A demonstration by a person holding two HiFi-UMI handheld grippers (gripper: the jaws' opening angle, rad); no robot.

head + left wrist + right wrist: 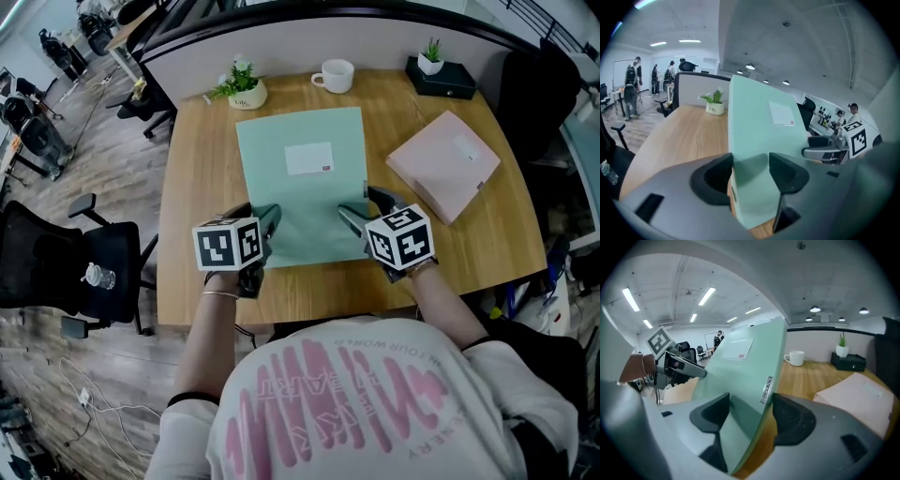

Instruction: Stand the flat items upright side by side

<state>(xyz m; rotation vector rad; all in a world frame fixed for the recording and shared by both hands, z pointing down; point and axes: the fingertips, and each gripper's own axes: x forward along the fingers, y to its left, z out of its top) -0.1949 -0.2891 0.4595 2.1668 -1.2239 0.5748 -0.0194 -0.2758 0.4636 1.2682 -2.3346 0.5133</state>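
**Holding 1 green folder (300,178) with 2 grippers**

Over the wooden table (197,197) the green folder sits tilted. A pink folder (442,164) lies flat to its right, apart. The left gripper (269,221) and right gripper (360,210) each pinch 1 near corner.

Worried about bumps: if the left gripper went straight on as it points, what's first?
The green folder, already between the fingers of the left gripper; beyond it probably the partition wall, though depth is unclear.

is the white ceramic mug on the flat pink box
No, the white ceramic mug stands on the wooden table, apart from the flat pink box.
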